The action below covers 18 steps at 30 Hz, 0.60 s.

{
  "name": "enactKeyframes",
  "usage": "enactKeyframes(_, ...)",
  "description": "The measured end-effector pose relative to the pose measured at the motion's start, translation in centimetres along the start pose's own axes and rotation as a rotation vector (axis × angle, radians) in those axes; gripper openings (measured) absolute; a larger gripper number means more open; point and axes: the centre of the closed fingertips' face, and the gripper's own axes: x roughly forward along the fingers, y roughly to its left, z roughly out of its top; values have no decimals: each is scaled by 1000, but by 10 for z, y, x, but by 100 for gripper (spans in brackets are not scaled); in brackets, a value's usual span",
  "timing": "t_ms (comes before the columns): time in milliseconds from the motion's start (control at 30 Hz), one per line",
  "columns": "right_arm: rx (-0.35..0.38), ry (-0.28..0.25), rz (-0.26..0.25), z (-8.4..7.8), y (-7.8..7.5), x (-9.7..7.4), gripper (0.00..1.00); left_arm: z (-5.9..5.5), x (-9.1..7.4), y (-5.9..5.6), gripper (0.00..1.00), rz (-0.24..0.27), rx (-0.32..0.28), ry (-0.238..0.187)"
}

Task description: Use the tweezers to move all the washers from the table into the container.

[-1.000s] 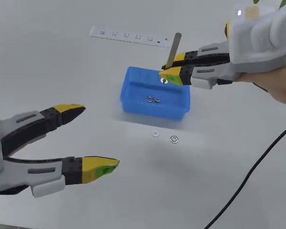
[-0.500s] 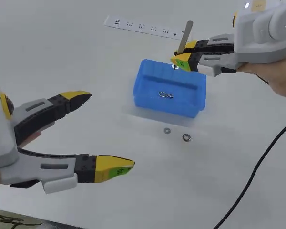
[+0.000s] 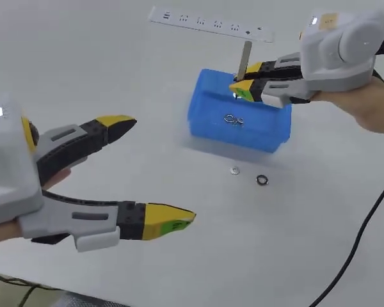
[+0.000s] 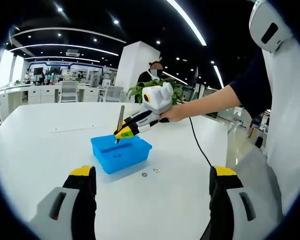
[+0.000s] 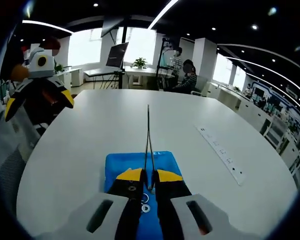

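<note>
Gently now: your right hand-held gripper [image 3: 242, 91] is clamped on the tweezers [image 3: 245, 57], so lower their tips inside the container [image 3: 237, 137] before releasing; your left hand-held gripper [image 3: 162, 169] gapes wide.

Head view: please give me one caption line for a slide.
Right gripper, shut on tweezers, hovers over the blue container; two washers lie on the table; left gripper open.
</note>
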Motion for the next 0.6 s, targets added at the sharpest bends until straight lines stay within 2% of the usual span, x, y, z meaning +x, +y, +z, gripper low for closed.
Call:
enactKeyframes(200, 4, 12, -3, -11, -2, 7, 9, -4, 0, 2, 99, -1, 4, 24)
enactKeyframes(400, 26, 22, -6, -22, 2, 12, 10, -6, -7, 8, 99, 22, -1, 35)
enactKeyframes(600, 3, 41, 0, -27, 10, 12, 10, -7, 3, -1, 99, 0, -7, 48)
